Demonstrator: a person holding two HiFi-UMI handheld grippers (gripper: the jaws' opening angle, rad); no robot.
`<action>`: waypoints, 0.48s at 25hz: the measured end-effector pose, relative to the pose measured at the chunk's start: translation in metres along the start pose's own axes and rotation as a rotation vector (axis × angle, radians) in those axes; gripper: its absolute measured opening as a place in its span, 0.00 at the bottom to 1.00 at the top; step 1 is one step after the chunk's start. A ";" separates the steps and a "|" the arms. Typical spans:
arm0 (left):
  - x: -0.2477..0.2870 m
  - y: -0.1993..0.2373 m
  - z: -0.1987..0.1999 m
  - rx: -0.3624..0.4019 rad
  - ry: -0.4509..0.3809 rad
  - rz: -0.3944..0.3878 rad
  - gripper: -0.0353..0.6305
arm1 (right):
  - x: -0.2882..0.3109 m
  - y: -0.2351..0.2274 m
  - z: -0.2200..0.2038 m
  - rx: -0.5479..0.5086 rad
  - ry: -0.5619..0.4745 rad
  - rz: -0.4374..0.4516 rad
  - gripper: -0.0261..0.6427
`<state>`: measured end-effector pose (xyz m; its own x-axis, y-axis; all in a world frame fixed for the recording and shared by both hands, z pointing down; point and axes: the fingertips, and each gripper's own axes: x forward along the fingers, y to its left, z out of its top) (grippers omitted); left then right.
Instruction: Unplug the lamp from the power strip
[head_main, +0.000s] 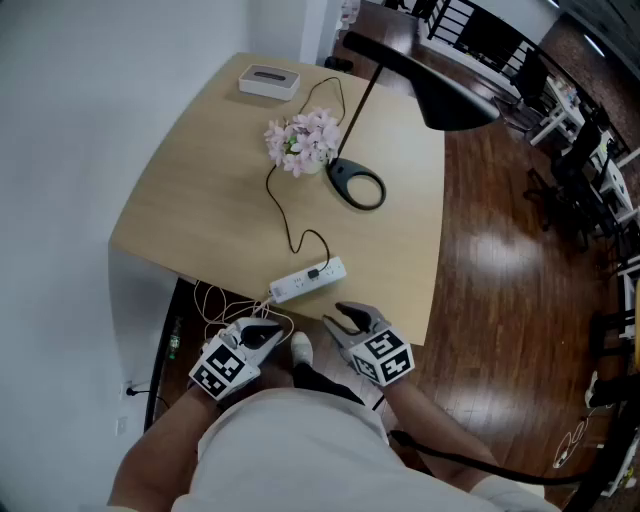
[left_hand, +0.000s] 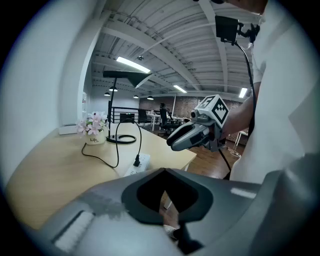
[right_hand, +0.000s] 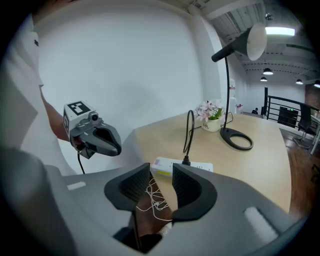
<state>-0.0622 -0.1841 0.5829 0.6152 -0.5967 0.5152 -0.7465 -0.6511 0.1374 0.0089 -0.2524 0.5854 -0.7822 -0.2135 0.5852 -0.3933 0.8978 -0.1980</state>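
A white power strip (head_main: 308, 279) lies near the table's front edge with the lamp's black plug (head_main: 315, 272) in it. The black cord (head_main: 281, 205) runs back to the lamp's ring base (head_main: 357, 183); the lamp head (head_main: 455, 100) hangs over the right side. Both grippers are held below the table edge, short of the strip. My left gripper (head_main: 262, 335) is shut with nothing in it. My right gripper (head_main: 343, 318) is a little open and empty. In the right gripper view, strip (right_hand: 182, 166) and plug (right_hand: 186, 161) sit just beyond the jaws.
A pot of pink flowers (head_main: 303, 140) stands beside the lamp base, and a white box (head_main: 269, 80) sits at the far edge. White cables (head_main: 215, 300) dangle under the wooden table (head_main: 200, 190). A wall is at the left, dark wood floor (head_main: 500, 280) at the right.
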 end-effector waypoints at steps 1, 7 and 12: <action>0.015 0.010 0.004 0.008 0.008 0.008 0.06 | 0.009 -0.016 0.006 -0.003 0.000 -0.005 0.26; 0.087 0.060 -0.005 -0.001 0.121 0.049 0.06 | 0.067 -0.068 0.029 -0.058 0.041 0.030 0.26; 0.119 0.072 -0.020 0.002 0.226 0.051 0.06 | 0.101 -0.079 0.018 -0.098 0.130 0.061 0.26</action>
<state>-0.0478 -0.2923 0.6710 0.5042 -0.5083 0.6981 -0.7744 -0.6239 0.1051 -0.0479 -0.3520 0.6465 -0.7314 -0.1115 0.6727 -0.2928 0.9423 -0.1622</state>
